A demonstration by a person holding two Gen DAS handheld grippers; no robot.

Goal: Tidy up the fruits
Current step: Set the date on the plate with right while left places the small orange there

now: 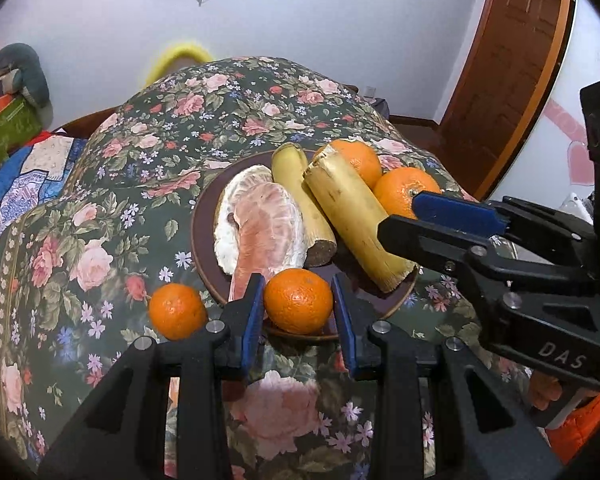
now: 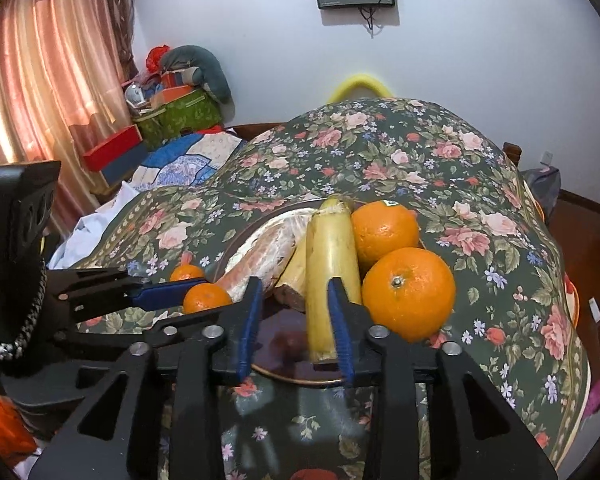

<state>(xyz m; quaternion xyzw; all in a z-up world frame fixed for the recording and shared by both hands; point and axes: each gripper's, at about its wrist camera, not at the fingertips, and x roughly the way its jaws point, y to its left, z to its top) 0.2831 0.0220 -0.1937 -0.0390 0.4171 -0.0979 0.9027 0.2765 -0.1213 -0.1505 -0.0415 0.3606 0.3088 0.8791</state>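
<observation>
A dark round plate (image 1: 206,252) on the floral cloth holds a peeled pomelo (image 1: 260,220), two yellow cane pieces (image 1: 354,216), two big oranges (image 1: 404,188) and a small tangerine (image 1: 298,300) at its near rim. My left gripper (image 1: 296,312) is open, its fingers on either side of that tangerine with gaps. Another tangerine (image 1: 176,310) lies on the cloth left of the plate. My right gripper (image 2: 294,320) is open over the plate's near edge (image 2: 300,378), its right finger (image 2: 340,320) beside the long cane piece (image 2: 330,272). Big oranges (image 2: 408,292) sit to its right.
The floral cloth (image 1: 220,120) covers a rounded table that drops off on all sides. A patchwork blanket (image 2: 188,164) and boxes (image 2: 172,116) lie at the back left by a curtain. A wooden door (image 1: 512,60) stands at the right.
</observation>
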